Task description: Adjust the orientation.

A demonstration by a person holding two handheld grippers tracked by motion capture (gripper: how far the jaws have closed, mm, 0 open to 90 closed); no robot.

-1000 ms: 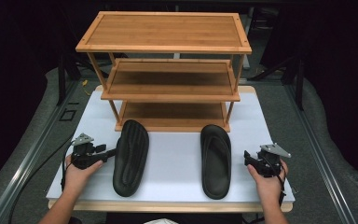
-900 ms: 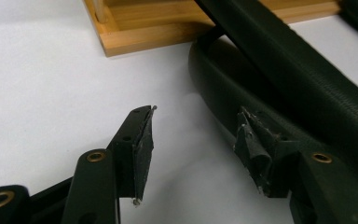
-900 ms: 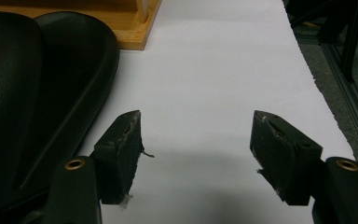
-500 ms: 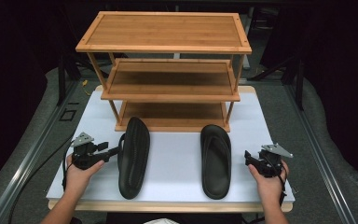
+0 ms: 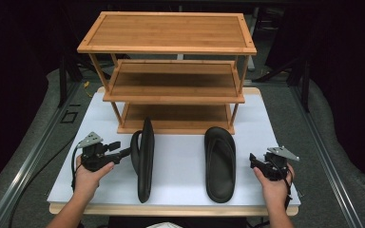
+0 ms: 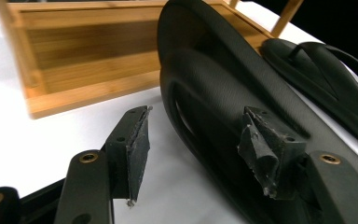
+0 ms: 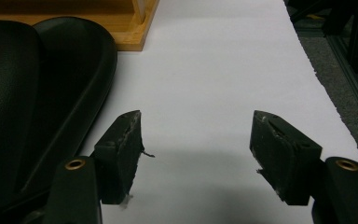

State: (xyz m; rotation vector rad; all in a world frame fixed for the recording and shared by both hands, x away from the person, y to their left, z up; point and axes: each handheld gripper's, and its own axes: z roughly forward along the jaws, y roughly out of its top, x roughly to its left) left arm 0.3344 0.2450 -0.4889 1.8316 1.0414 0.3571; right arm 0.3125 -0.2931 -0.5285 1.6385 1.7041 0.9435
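The left gripper (image 5: 126, 153) is at the left sandal (image 5: 143, 159), which stands tipped up on its edge on the white bench (image 5: 180, 156), just in front of the bamboo shoe rack (image 5: 171, 71). In the left gripper view, one jaw sits behind the sandal's sole and the other hangs free over the bench. The jaws have just been opening and now stand wide; the pads do not press on the sandal, though the far one lies right against it.

The right sandal (image 5: 220, 164) lies flat, strap side up, also in front of the rack and well apart from the first. The right gripper (image 5: 254, 160) hovers just beside it on the side away from the left sandal, jaws spread wide, holding nothing.
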